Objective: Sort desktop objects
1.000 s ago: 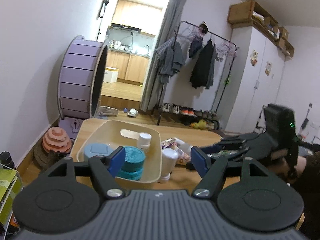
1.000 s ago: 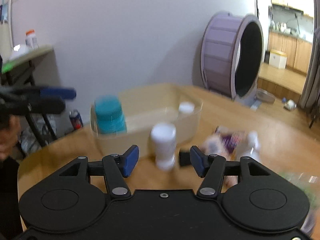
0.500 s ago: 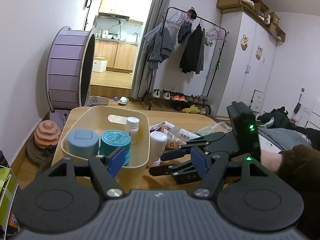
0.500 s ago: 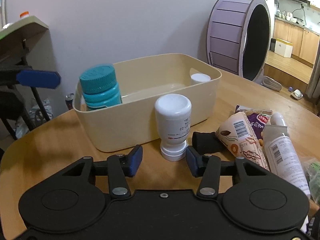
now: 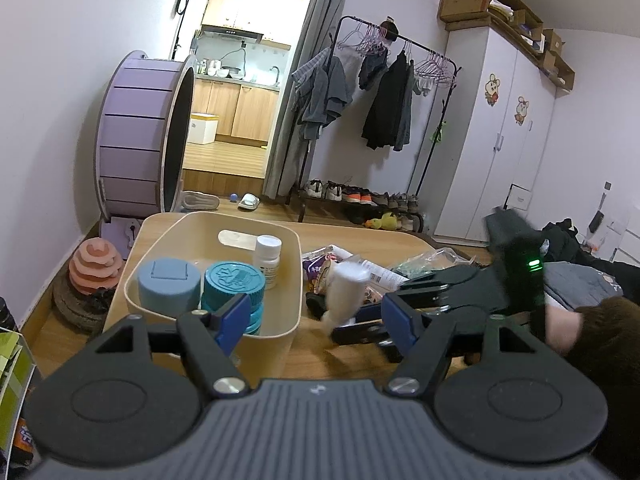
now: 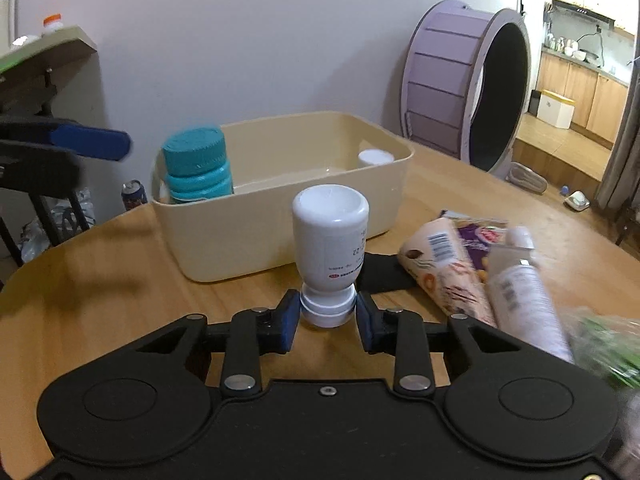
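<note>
A white bottle (image 6: 330,236) stands upside down on its cap just in front of the beige bin (image 6: 280,232). My right gripper (image 6: 327,316) is shut on that cap, one blue pad on each side. In the left wrist view the same bottle (image 5: 344,292) is blurred and leans toward the bin (image 5: 298,264), with my right gripper (image 5: 352,322) reaching in from the right. Inside the bin are a teal jar (image 5: 232,280), a blue-grey jar (image 5: 168,284) and a small white bottle (image 5: 269,256). My left gripper (image 5: 316,316) hangs open above the bin's near corner, holding nothing.
Snack packets (image 6: 440,264), a white tube (image 6: 524,300), a black item (image 6: 384,272) and a green bag (image 6: 608,344) lie on the wooden table (image 6: 100,280) right of the bottle. A purple wheel (image 6: 464,92) stands beyond the table's far edge.
My right gripper moved forward and closed on the white bottle's cap. The bottle now leans toward the bin in the left wrist view. My left gripper stayed open.
</note>
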`<move>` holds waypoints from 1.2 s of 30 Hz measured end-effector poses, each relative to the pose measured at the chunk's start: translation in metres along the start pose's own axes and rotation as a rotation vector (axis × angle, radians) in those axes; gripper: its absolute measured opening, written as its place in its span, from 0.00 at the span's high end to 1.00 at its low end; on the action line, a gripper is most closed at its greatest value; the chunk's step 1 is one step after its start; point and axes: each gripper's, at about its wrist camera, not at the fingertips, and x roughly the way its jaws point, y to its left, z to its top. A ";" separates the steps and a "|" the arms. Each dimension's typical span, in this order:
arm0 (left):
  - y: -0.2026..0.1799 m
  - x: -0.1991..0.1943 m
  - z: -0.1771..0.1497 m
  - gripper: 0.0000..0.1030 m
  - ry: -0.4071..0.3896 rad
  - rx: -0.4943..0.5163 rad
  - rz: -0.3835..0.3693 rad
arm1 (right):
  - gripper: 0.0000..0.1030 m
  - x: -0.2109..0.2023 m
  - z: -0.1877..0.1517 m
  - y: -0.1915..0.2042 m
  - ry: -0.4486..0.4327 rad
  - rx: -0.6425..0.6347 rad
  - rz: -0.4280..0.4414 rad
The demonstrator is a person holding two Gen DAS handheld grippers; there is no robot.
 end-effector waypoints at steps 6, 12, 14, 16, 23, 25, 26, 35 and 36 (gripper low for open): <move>-0.014 0.006 -0.001 0.31 0.001 0.040 -0.048 | 0.70 -0.030 -0.011 0.019 -0.009 -0.051 -0.010; -0.044 0.016 -0.008 0.30 0.013 0.114 -0.131 | 0.70 -0.042 -0.024 0.039 0.002 -0.084 0.017; -0.055 0.021 -0.013 0.30 0.024 0.162 -0.131 | 0.70 -0.047 -0.026 0.042 0.000 -0.101 0.024; -0.061 0.026 -0.016 0.30 0.033 0.190 -0.118 | 0.70 -0.052 -0.026 0.047 -0.010 -0.118 0.032; -0.046 0.030 -0.012 0.30 0.021 0.123 -0.026 | 0.70 -0.081 -0.030 0.045 -0.069 -0.108 0.038; -0.042 0.028 -0.010 0.30 0.013 0.110 -0.018 | 0.71 -0.089 -0.030 0.038 -0.093 -0.082 0.030; -0.040 0.026 -0.009 0.30 0.010 0.105 -0.016 | 0.71 -0.093 -0.029 0.035 -0.105 -0.069 0.025; -0.040 0.027 -0.007 0.30 0.015 0.106 -0.011 | 0.88 -0.097 -0.027 0.020 -0.120 -0.022 0.030; -0.040 0.026 -0.007 0.30 0.016 0.107 -0.011 | 0.87 -0.098 -0.027 0.019 -0.126 -0.015 0.030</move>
